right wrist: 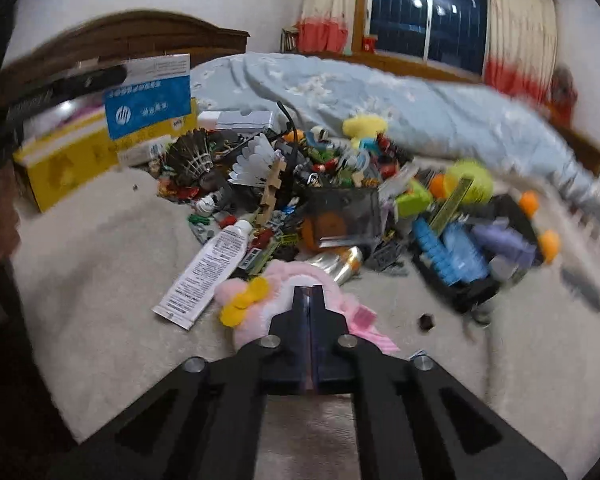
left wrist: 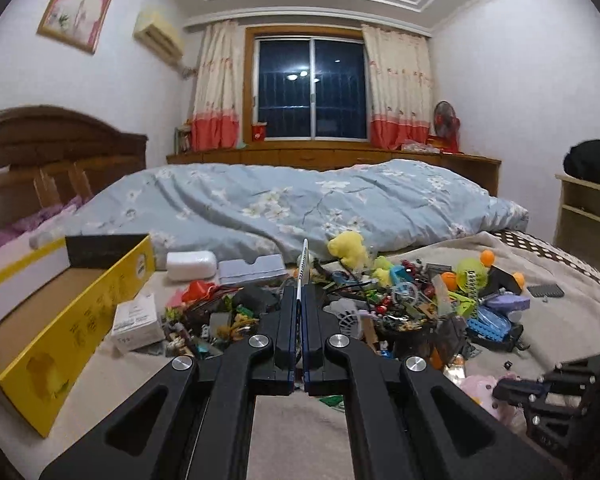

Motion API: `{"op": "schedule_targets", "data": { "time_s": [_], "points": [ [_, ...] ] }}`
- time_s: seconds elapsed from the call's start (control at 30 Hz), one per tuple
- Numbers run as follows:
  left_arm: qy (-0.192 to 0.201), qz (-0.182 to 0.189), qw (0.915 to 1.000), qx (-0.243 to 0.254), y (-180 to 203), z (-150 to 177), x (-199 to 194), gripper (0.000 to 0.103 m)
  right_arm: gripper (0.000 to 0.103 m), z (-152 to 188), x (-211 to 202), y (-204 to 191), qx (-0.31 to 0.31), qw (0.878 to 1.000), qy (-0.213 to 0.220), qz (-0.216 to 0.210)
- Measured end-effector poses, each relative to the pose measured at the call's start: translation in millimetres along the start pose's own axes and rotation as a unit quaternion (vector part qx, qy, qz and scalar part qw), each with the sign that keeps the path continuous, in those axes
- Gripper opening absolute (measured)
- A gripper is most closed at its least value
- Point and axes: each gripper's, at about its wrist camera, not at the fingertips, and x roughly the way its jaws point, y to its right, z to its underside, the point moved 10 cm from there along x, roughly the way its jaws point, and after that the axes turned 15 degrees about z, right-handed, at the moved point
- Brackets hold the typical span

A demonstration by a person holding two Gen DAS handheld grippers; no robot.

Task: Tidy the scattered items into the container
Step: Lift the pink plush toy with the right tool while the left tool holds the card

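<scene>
Right gripper [right wrist: 308,304] pinches shut on the pink plush [right wrist: 260,308]; left gripper [left wrist: 300,292] clamps a blue-and-white card [left wrist: 303,264] — both picked, next carry each into the yellow box [left wrist: 72,320] at left — over its rim

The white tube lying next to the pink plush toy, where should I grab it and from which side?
Grip the white tube across its flat middle, coming from above. It lies flat on the blanket, its crimped end toward the camera, with open space on its left.
</scene>
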Motion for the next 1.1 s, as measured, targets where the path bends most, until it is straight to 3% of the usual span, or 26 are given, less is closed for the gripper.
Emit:
{"op": "schedule_targets", "data": {
  "time_s": [0.17, 0.3, 0.37, 0.4, 0.43, 0.5, 0.63, 0.77, 0.83, 0.87, 1.1],
  "points": [
    [0.0, -0.002, 0.9999, -0.012, -6.4, -0.1, -0.5, 0.003, 0.0, -9.8, -9.3, 3.2, -0.007, 0.999, 0.028, 0.02],
    [0.0, -0.001, 1.0, -0.004, -4.2, -1.0, -0.3, 0.003, 0.0, -32.0, -33.1, 20.8, 0.036, 0.994, 0.097, 0.017],
    [-0.004, 0.003, 1.0, -0.004, -2.8, 0.0, 2.4, 0.003, 0.005, -31.6, -28.6, 20.0, 0.039, 0.995, 0.089, 0.01],
    [-0.006, 0.005, 0.9999, -0.006, -2.1, 0.8, 3.3, 0.003, 0.022, -27.8, -22.4, 16.4, 0.032, 0.997, 0.074, 0.009],
    [-0.008, 0.008, 0.9999, -0.009, -1.6, 1.4, 4.1, 0.003, 0.054, -23.2, -16.0, 10.5, 0.017, 0.998, 0.061, 0.015],
    [-0.01, 0.01, 0.9999, -0.01, -0.8, 1.6, 5.6, 0.003, 0.08, -18.2, -11.1, -1.2, -0.012, 0.998, 0.055, 0.018],
    [-0.012, 0.012, 0.9998, -0.008, 1.5, 2.2, 6.5, 0.003, 0.08, -1.0, 9.4, -20.7, -0.069, 0.997, 0.015, 0.034],
    [-0.017, 0.016, 0.9997, -0.012, 1.4, 3.6, 7.6, 0.003, 0.078, 13.5, 32.4, -12.4, -0.059, 0.996, -0.026, 0.056],
    [-0.019, 0.019, 0.9995, -0.017, 0.3, 3.7, 7.9, 0.003, 0.054, 7.3, 29.4, -2.4, -0.015, 0.999, -0.02, 0.044],
    [-0.02, 0.019, 0.9994, -0.02, -0.7, 3.8, 8.0, 0.003, 0.051, 4.4, 26.9, 1.4, 0.003, 0.999, -0.017, 0.037],
    [-0.035, 0.016, 0.9988, -0.031, -6.9, 8.4, 11.3, 0.003, 0.046, -14.5, 0.8, 12.4, 0.057, 0.998, 0.026, 0.0]
  ]
}}
